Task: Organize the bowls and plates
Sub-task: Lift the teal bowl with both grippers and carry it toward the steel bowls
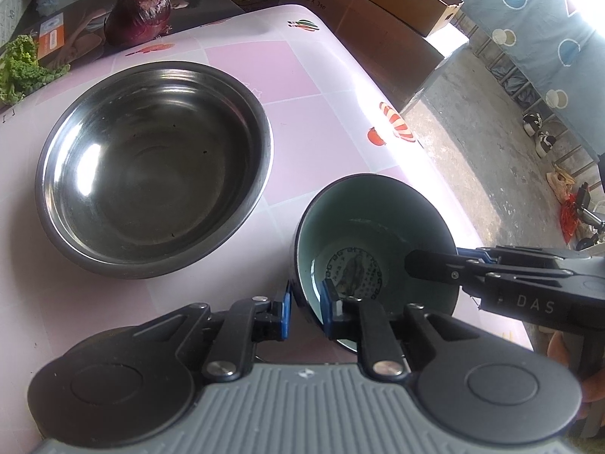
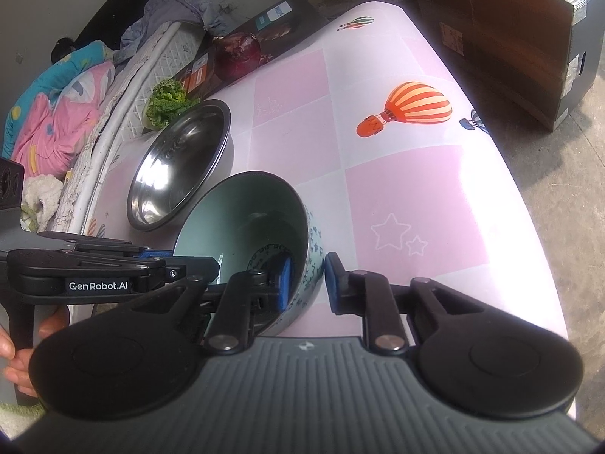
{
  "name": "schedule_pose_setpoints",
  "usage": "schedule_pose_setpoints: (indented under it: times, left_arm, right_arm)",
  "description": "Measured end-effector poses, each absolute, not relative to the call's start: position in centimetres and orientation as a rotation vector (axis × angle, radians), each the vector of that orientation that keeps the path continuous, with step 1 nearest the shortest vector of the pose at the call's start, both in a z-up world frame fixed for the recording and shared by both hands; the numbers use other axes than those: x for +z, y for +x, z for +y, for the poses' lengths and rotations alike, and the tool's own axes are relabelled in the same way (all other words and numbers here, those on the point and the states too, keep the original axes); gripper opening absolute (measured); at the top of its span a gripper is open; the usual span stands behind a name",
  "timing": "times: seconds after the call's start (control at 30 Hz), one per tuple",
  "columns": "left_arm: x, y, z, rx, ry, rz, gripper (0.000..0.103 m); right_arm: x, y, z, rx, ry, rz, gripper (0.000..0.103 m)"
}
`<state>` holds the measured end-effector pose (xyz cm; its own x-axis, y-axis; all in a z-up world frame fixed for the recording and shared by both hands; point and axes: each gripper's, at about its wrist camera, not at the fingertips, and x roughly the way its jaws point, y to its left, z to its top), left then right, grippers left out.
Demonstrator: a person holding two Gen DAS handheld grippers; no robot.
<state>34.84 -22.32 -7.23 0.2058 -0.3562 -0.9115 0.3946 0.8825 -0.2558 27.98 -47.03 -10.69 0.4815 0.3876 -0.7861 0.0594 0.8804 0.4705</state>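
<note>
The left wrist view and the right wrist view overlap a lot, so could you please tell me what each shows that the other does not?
Only the left wrist view shows shoes on the floor and a blue dotted cloth. Only the right wrist view shows the pink and blue bedding and the ceramic bowl's patterned outer wall. Both show the steel bowl, the ceramic bowl, the red onion, the greens, and the left hand-held gripper and right hand-held gripper, each straddling the ceramic bowl's rim.
</note>
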Motion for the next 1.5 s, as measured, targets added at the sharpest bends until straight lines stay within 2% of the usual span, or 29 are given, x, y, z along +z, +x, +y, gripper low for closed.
schedule_pose_setpoints:
  times: [0.5,1.5]
  left_arm:
    - [-8.5,35.8,-23.2,-0.506,0.044,1.324,0.017]
    - [-8.9,35.9,-23.5,-0.503,0.042,1.343,0.018]
  right_arm:
    - [-12.0,28.6,-46.1,0.215,0.480,1.106,0.025]
    - [-11.6,28.8,-45.3,0.188,0.403,1.095,0.021]
